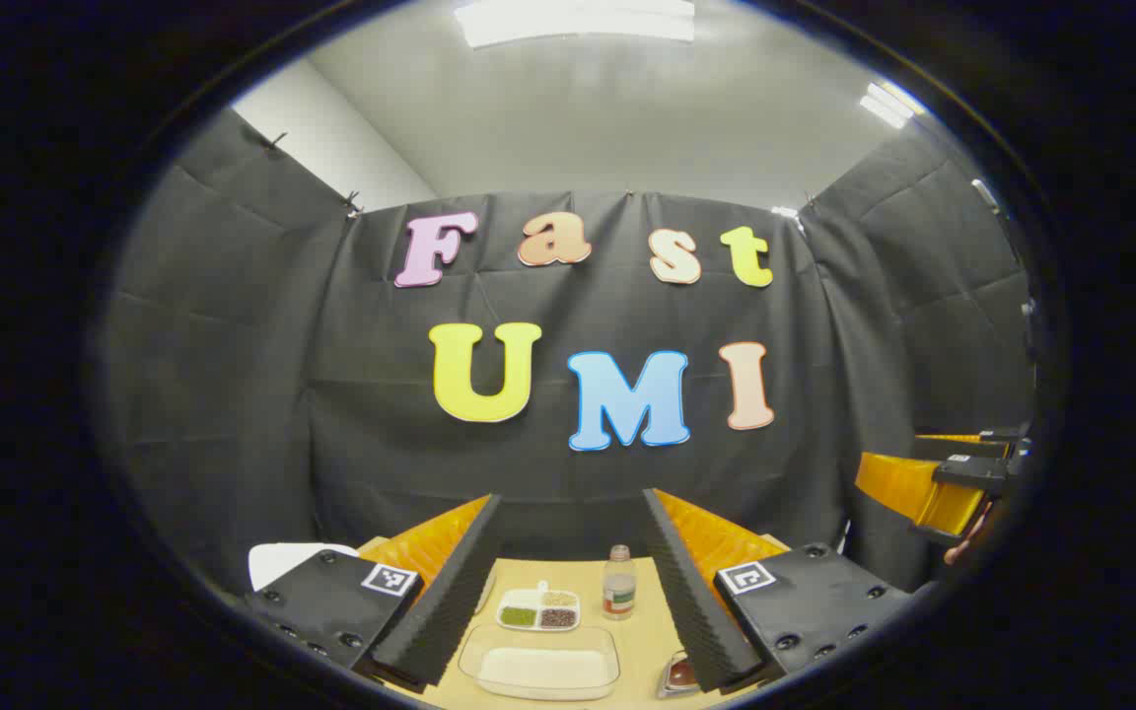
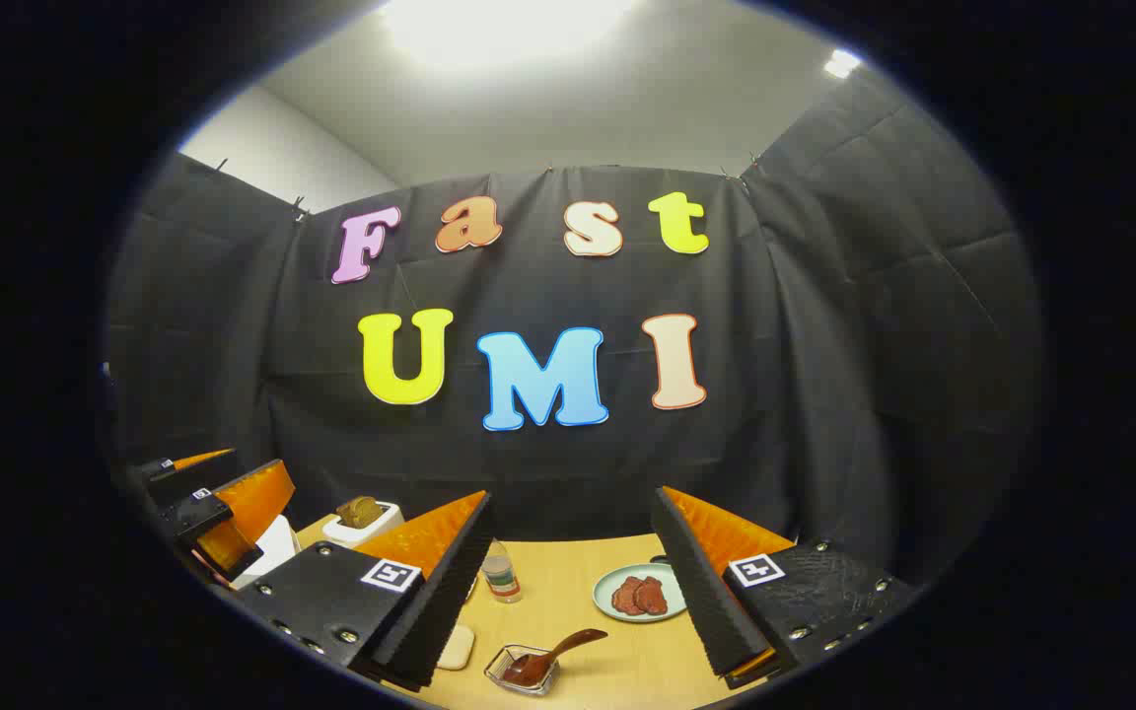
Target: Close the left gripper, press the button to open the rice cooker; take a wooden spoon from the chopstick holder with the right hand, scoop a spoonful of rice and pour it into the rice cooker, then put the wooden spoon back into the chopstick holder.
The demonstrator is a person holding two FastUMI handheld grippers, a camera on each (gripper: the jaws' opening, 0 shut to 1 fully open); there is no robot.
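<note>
My left gripper (image 1: pixel 571 508) is held open above the wooden table (image 1: pixel 642 636), nothing between its fingers. Below it stands a clear tub of white rice (image 1: pixel 540 666). A white rounded object (image 1: pixel 282 558) peeks out behind the left finger; I cannot tell what it is. My right gripper (image 2: pixel 573 503) is also open and empty, and shows again at the far right of the left gripper view (image 1: pixel 948 478). Under it a brown wooden spoon (image 2: pixel 558 651) lies in a small glass dish (image 2: pixel 519 675). The left gripper (image 2: pixel 218 498) hangs at the left edge.
A divided dish of beans (image 1: pixel 538 609) and a small bottle (image 1: pixel 618 584) stand behind the rice tub. The right gripper view shows a white toaster with bread (image 2: pixel 363 518), a plate of meat (image 2: pixel 639 595), the bottle (image 2: pixel 501 574) and a small beige pad (image 2: pixel 456 647).
</note>
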